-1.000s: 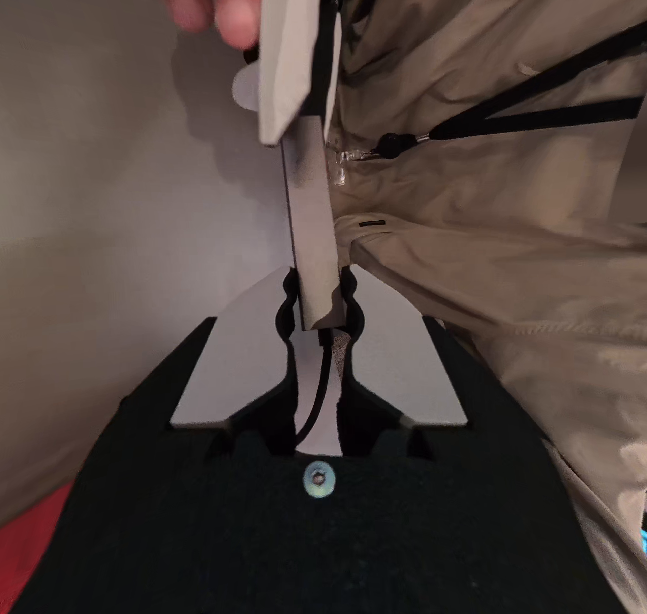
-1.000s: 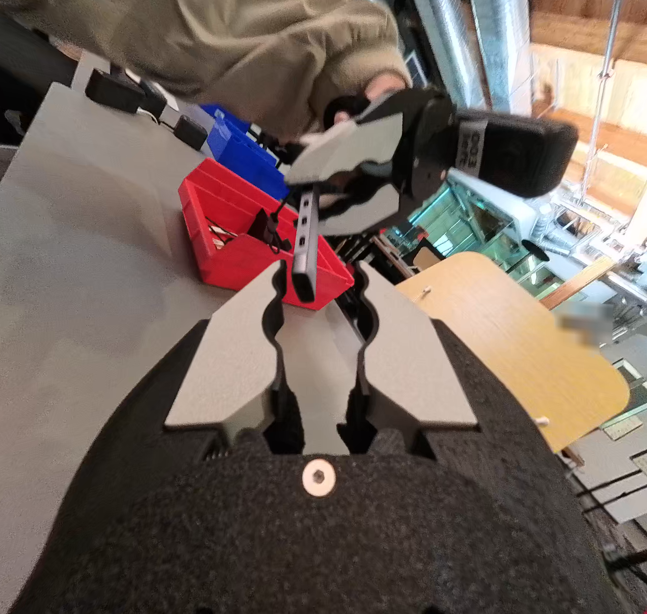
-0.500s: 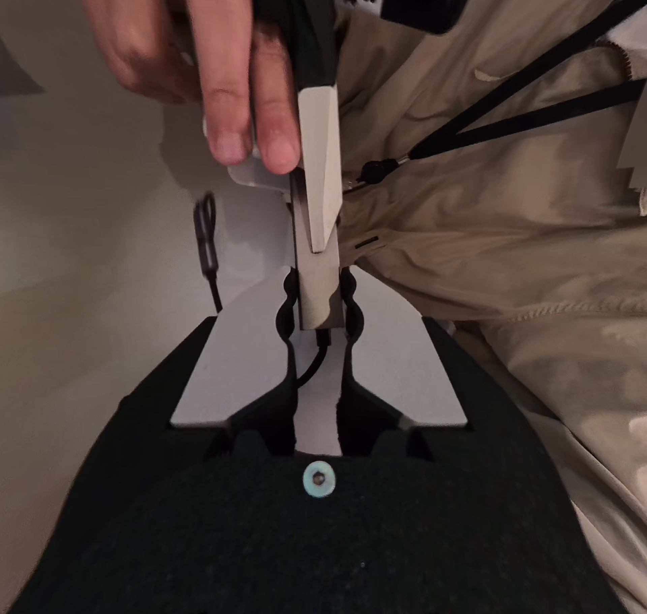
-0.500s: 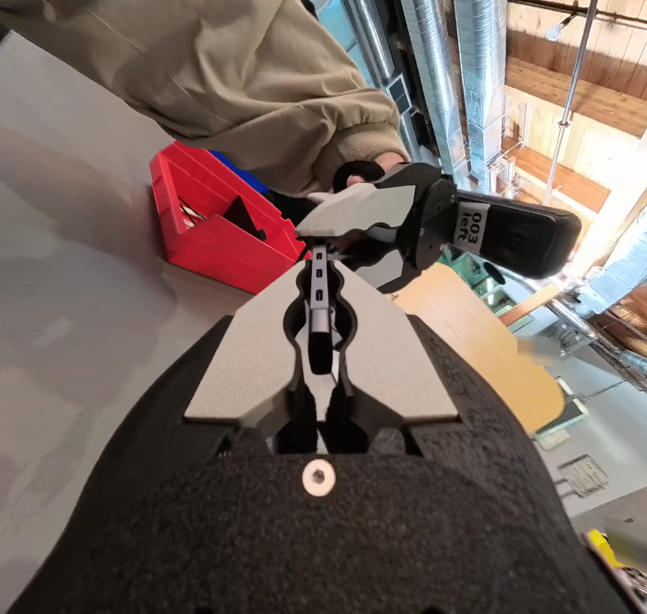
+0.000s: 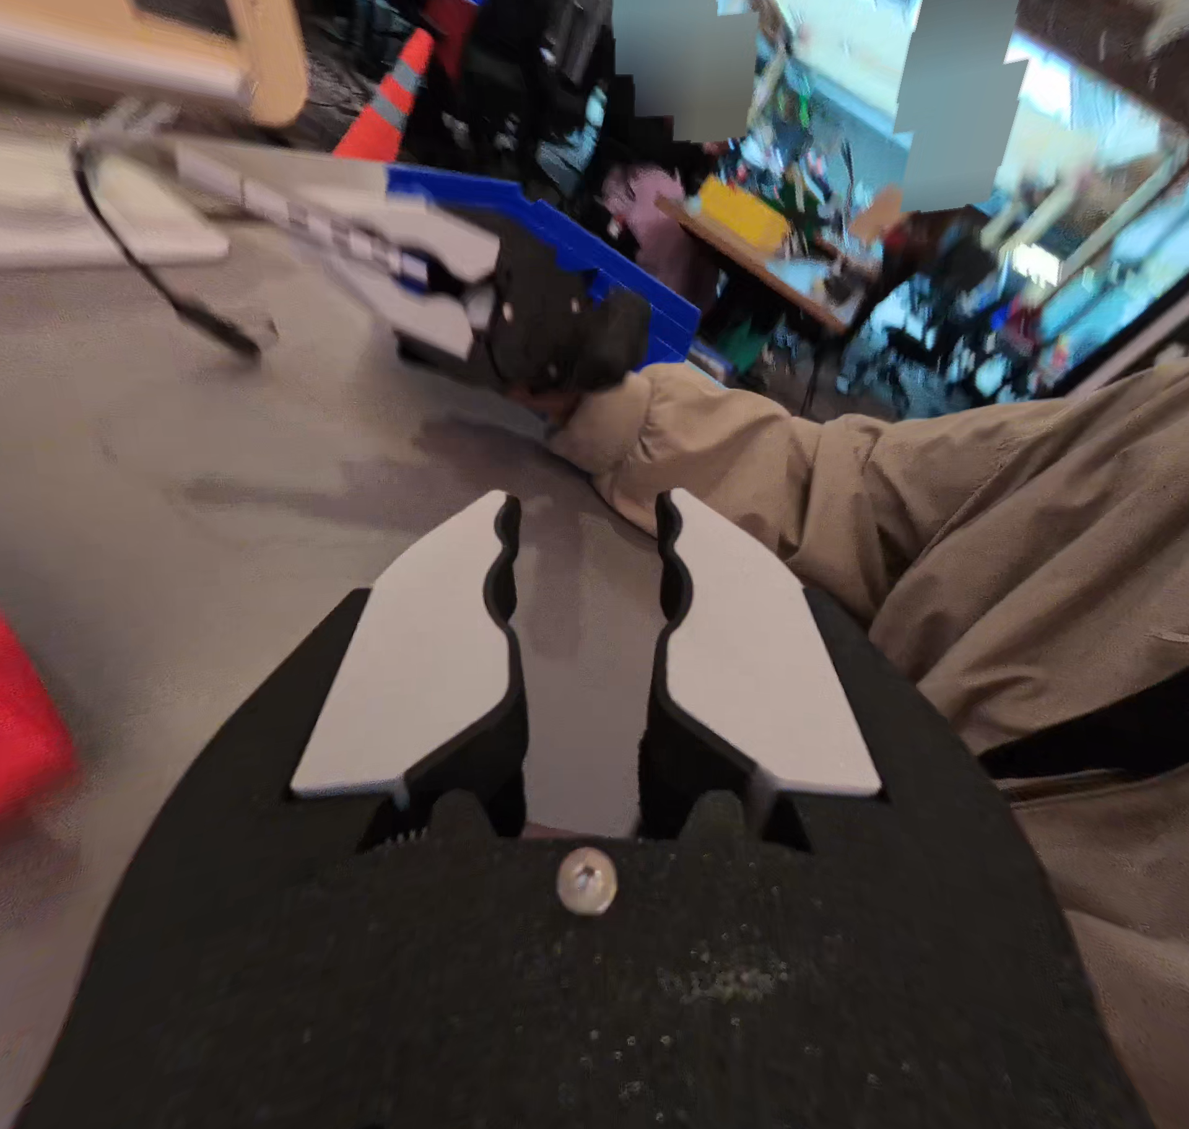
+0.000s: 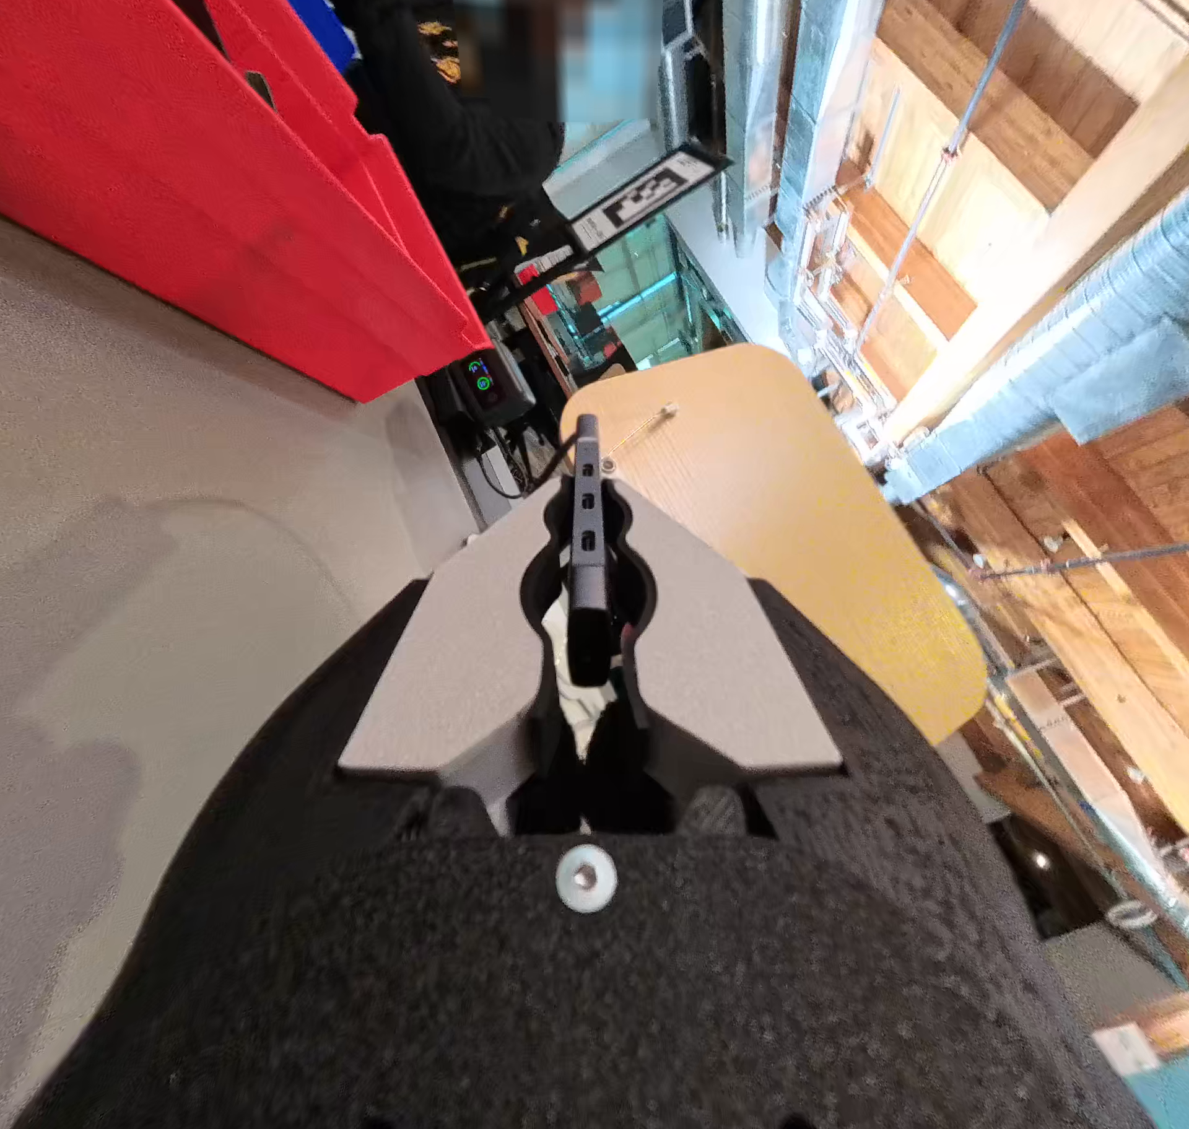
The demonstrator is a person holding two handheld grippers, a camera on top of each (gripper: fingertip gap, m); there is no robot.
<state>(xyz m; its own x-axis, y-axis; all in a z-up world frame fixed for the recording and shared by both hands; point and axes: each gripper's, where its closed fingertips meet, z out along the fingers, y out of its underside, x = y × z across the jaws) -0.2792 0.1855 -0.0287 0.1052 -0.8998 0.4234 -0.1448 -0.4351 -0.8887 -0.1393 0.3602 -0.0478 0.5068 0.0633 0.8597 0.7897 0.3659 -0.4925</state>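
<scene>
My right gripper (image 6: 589,498) is shut on a slim dark grey hub (image 6: 589,561) with a row of ports along its edge. The hub sticks out past the fingertips, and a thin black cable (image 6: 558,460) leaves its far end. My left gripper (image 5: 587,506) is open and empty above the grey table (image 5: 193,519). In the left wrist view the right gripper (image 5: 444,300) shows farther off, holding the hub (image 5: 289,216) with its black cable (image 5: 129,249) looping down. A beige sleeve (image 5: 901,519) leads to it.
A red bin (image 6: 193,165) stands close on the left of the right wrist view, and a corner of it shows in the left wrist view (image 5: 26,712). A blue bin (image 5: 579,242) sits behind the right gripper. An orange cone (image 5: 386,107) and a rounded wooden tabletop (image 6: 772,551) lie beyond. About 20 cm separates my left fingertips from my right.
My left gripper has opened and let go of the hub. My right gripper closed on the hub and carried it away from the left gripper, which swung round to face the room.
</scene>
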